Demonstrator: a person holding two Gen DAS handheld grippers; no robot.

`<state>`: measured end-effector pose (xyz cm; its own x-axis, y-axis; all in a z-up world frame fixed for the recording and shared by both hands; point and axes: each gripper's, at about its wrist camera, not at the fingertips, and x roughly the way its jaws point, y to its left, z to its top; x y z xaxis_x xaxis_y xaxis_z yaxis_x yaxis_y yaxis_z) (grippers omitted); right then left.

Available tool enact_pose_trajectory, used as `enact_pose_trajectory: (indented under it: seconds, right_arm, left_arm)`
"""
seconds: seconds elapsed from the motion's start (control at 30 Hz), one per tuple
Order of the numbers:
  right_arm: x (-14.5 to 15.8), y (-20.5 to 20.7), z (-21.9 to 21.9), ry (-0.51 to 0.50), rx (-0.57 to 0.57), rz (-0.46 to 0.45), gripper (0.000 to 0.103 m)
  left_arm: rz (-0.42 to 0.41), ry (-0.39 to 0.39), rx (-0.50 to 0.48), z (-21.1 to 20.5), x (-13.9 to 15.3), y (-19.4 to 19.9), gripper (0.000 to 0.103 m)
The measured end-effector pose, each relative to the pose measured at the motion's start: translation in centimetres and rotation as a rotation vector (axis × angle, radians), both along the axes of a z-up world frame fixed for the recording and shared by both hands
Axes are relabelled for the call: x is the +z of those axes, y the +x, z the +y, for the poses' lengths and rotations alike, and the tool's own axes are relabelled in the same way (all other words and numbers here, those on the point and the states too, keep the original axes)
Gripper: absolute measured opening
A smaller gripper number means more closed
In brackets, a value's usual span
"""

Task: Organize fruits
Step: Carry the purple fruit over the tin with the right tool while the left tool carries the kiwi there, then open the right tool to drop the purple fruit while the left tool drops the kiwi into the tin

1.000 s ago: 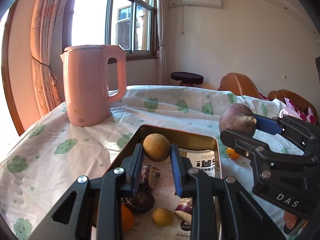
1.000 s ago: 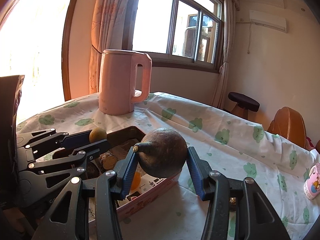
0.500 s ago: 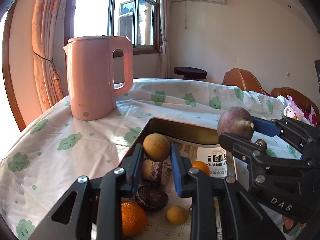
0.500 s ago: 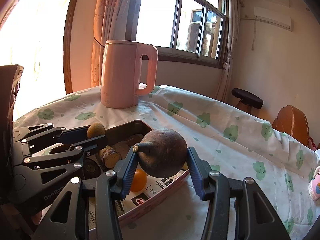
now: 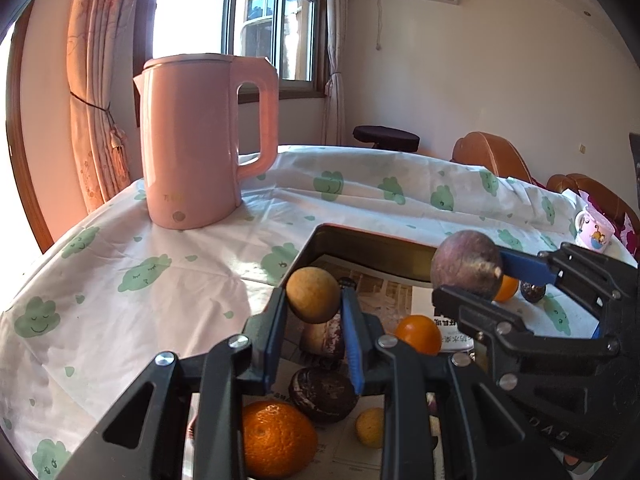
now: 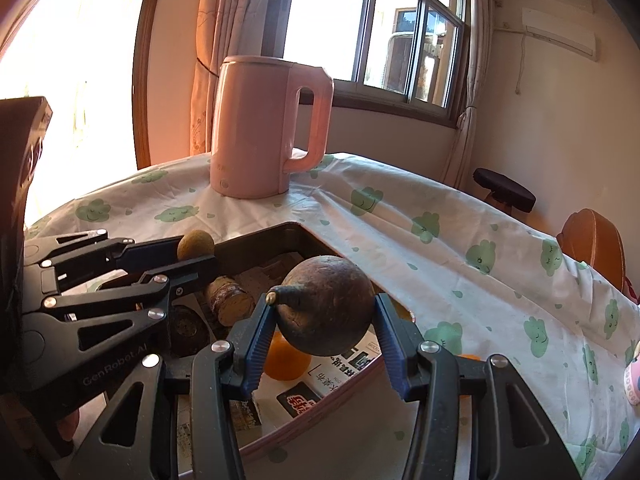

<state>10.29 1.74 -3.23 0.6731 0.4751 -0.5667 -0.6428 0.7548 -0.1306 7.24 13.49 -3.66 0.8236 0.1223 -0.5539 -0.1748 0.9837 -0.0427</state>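
Tan round fruit (image 5: 313, 294) pinched in left tongs (image 5: 313, 320), dark purple fruit (image 6: 326, 305) clamped in right tongs (image 6: 322, 344); both held above paper-lined tray (image 5: 372, 254) w/ oranges, on cloud-print counter (image 5: 120, 280) nr pink kettle (image 5: 200, 140).

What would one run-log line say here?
left gripper: grips tan fruit | right gripper: grips brown fruit | both over tray

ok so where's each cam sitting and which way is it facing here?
Left wrist: on the left gripper, looking forward and down over the tray; its jaws hold a tan fruit; right gripper at right.
Right wrist: on the right gripper, clamping a dark purple fruit; left gripper at left.
Shared: pink kettle, tray, tablecloth, window.
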Motion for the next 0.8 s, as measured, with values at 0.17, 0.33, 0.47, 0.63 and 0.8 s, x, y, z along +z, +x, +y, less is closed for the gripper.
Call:
enact_pose_trajectory:
  seconds: [0.17,0.33,0.47,0.63,0.8]
  right_arm:
    - [-0.8,0.1,0.6,-0.024,0.027,0.033,0.052]
    - [-0.8,-0.6,0.8,-0.042,0.048,0.016,0.053]
    - [0.2,-0.7,-1.1,-0.026,0.022,-0.010,0.059]
    - [1.0,1.0,-5.6,-0.038,-0.078,-0.032,0.059]
    - [0.9,4.2,-9.4,-0.021,-0.206,0.015,0.059]
  left_arm:
    - [-0.005,-0.013,0.018,0.5,0.0,-0.2,0.031]
    - [-0.042,-0.025,0.042,0.7,0.3,-0.8,0.071]
    - [-0.066,-0.050,0.026,0.3,0.7,-1.1,0.079]
    - [-0.087,-0.043,0.032,-0.4,1.0,-1.3,0.089]
    - [-0.094,-0.041,0.027,-0.9,1.2,-1.2,0.091]
